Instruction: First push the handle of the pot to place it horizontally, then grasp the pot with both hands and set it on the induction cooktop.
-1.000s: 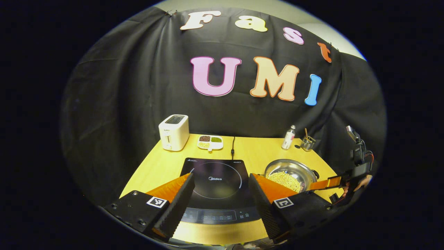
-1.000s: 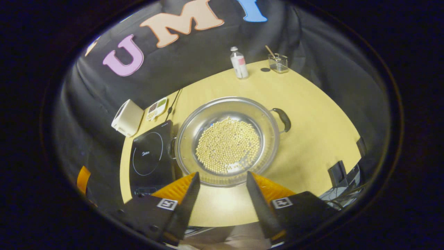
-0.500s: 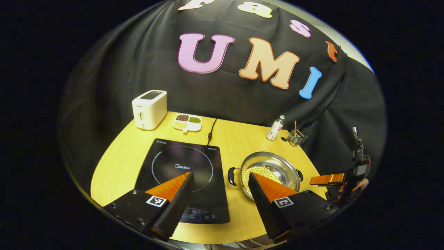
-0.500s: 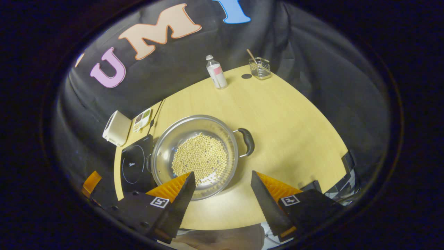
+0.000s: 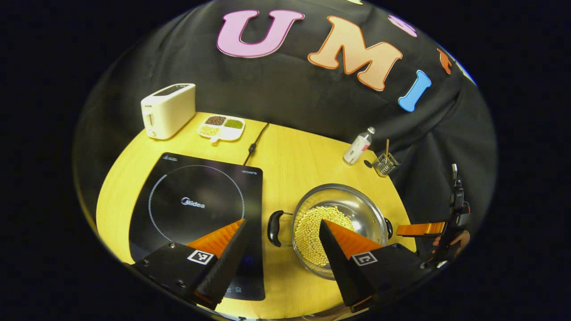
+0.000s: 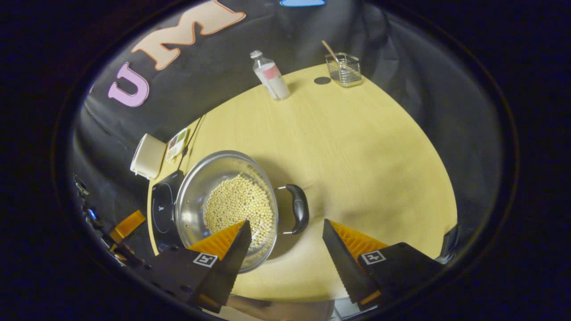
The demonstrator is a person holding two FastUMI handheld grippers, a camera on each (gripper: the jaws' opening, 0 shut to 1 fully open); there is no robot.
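Toaster [image 5: 168,110] at table's [image 5: 294,156] far left corner; divided dish of beans [image 5: 221,127] beside it; bottle [image 5: 358,146], wire holder with stick [image 5: 385,163] far right.

The left gripper [image 5: 282,232] hangs above the table with its fingers [image 5: 223,261] spread wide, nothing between them, pointing forward and down. The right gripper [image 6: 285,232] is likewise held aloft, fingers [image 6: 343,263] wide apart and empty, tilted downward. In the left gripper view the right gripper [image 5: 421,229] appears off to the right, at the table's edge, its fingers pointing inward, with a hand [image 5: 455,243] gripping it from behind, partly hidden.
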